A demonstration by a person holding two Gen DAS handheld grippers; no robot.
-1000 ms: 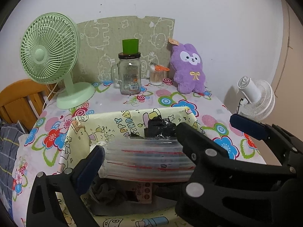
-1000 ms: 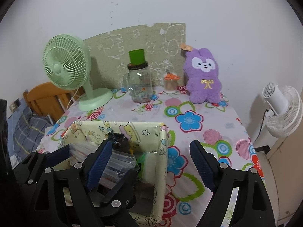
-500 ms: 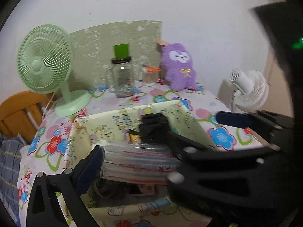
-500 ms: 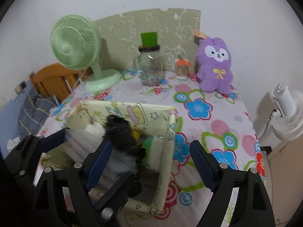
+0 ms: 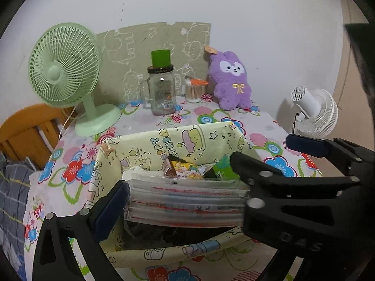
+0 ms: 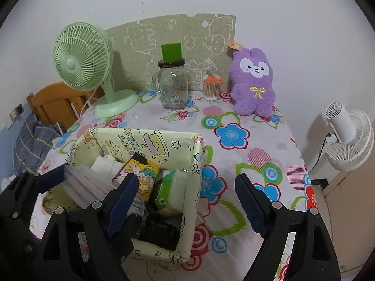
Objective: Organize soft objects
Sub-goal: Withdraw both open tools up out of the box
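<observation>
- The left gripper is clamped on a stack of clear zip bags, as it was a second ago; the stack sits in the fabric box, across its near half.
- The black bundle that sat on top of the stack behind the bags earlier is gone from there; dark cloth now lies low in the box's near right corner, under the right gripper's left finger.
- With the bundle gone, a yellow cartoon packet and a green tissue pack show behind the bags.
- The right gripper has its fingers wide apart and holds nothing; one finger is over the box, the other over the flowered tablecloth.
- The purple plush rabbit stands upright at the table's far right edge against the wall, unmoved, beside the cotton-swab jar, glass mug and green fan.
</observation>
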